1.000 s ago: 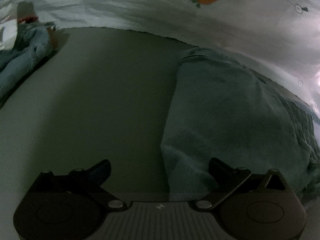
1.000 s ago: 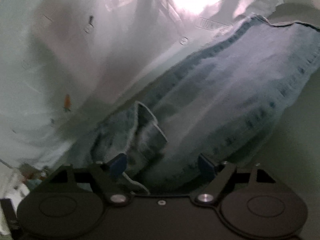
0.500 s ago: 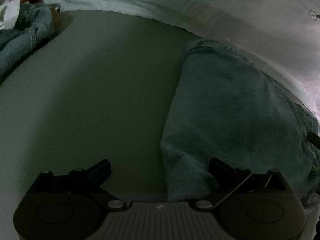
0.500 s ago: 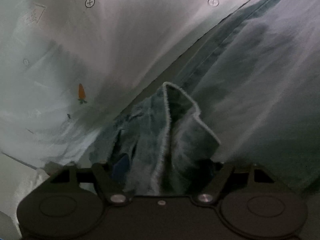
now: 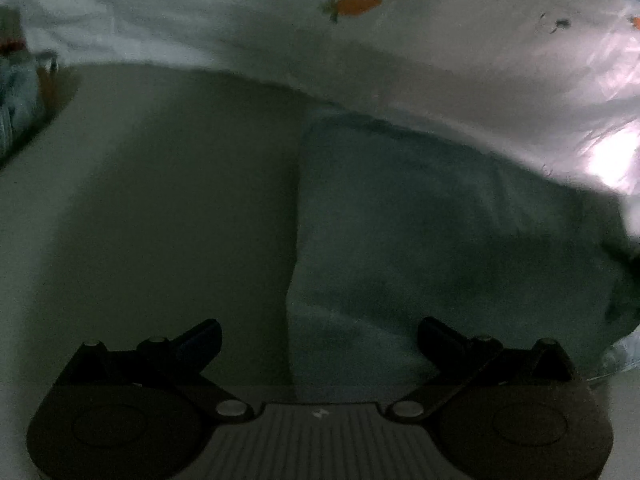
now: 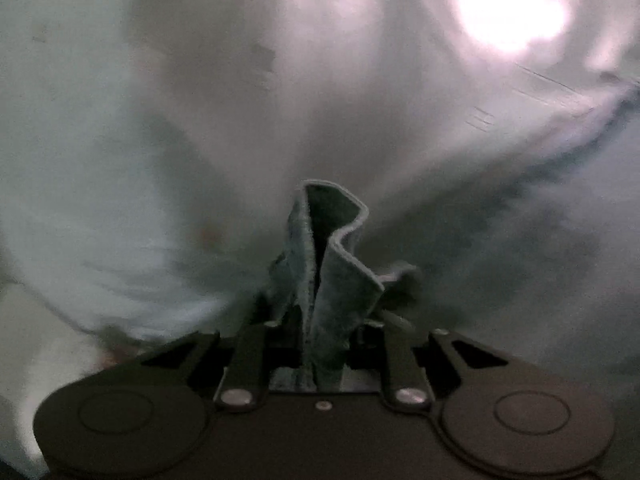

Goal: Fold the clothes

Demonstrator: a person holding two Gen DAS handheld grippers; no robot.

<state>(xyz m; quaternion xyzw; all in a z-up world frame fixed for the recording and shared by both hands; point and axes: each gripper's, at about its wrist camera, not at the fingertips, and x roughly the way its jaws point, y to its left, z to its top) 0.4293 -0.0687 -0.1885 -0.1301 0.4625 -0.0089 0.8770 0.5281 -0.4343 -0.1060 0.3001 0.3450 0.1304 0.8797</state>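
A pale blue-green fleecy garment [image 5: 440, 240] lies on the grey-green surface [image 5: 160, 220], its left edge running up between my left fingers. My left gripper [image 5: 318, 334] is open, its right finger over the cloth's near corner and its left finger over bare surface. In the right wrist view my right gripper [image 6: 322, 344] is shut on a bunched fold of the same garment [image 6: 332, 264], which stands up between the jaws; the rest of the cloth trails blurred to the right.
A white sheet with carrot prints [image 5: 356, 4] lies behind the garment and fills the right wrist view's background [image 6: 200, 120]. A pile of denim clothes [image 5: 16, 92] sits at the far left.
My right gripper closed on the garment's edge and lifted it, the cloth bunching between the jaws. My left gripper stayed open over the near corner, shifting only slightly.
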